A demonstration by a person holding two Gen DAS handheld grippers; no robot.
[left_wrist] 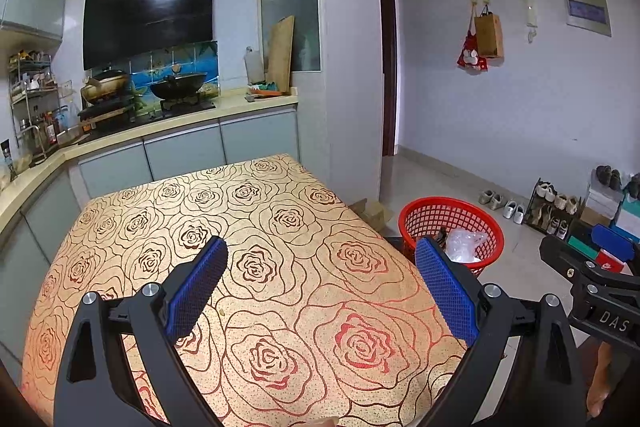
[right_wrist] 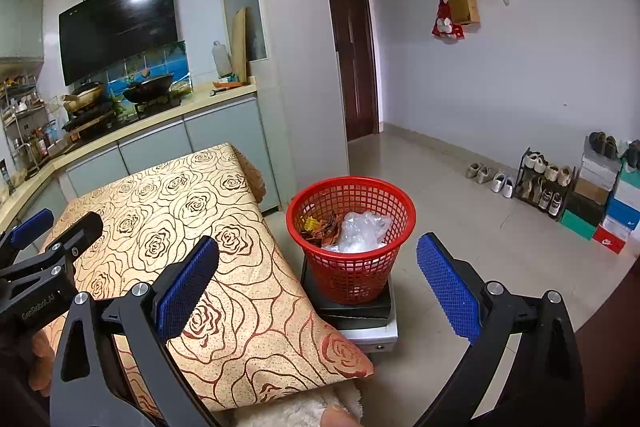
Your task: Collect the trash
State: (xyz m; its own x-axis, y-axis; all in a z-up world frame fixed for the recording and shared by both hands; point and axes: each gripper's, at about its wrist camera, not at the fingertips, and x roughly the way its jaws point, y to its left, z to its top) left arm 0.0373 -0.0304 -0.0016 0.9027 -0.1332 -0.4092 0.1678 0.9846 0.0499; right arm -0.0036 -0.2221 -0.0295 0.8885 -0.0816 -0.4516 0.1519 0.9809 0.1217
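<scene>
A red mesh basket (right_wrist: 352,223) stands on a dark box on the floor, just right of the table. Inside it lie crumpled clear plastic (right_wrist: 360,231) and brown and yellow scraps (right_wrist: 320,225). In the left wrist view the same basket (left_wrist: 452,223) shows beyond the table's right edge. My left gripper (left_wrist: 320,271) hovers open above the rose-patterned tablecloth (left_wrist: 256,267) with nothing between its fingers. My right gripper (right_wrist: 318,267) is open too, held over the table's right corner with the basket ahead of it, and holds nothing.
A kitchen counter (left_wrist: 180,123) with a stove and pans runs behind the table. A shoe rack (right_wrist: 544,183), loose shoes and stacked shoe boxes (right_wrist: 604,203) line the right wall. A dark doorway (right_wrist: 352,39) opens at the back. Tiled floor (right_wrist: 460,211) spreads right of the basket.
</scene>
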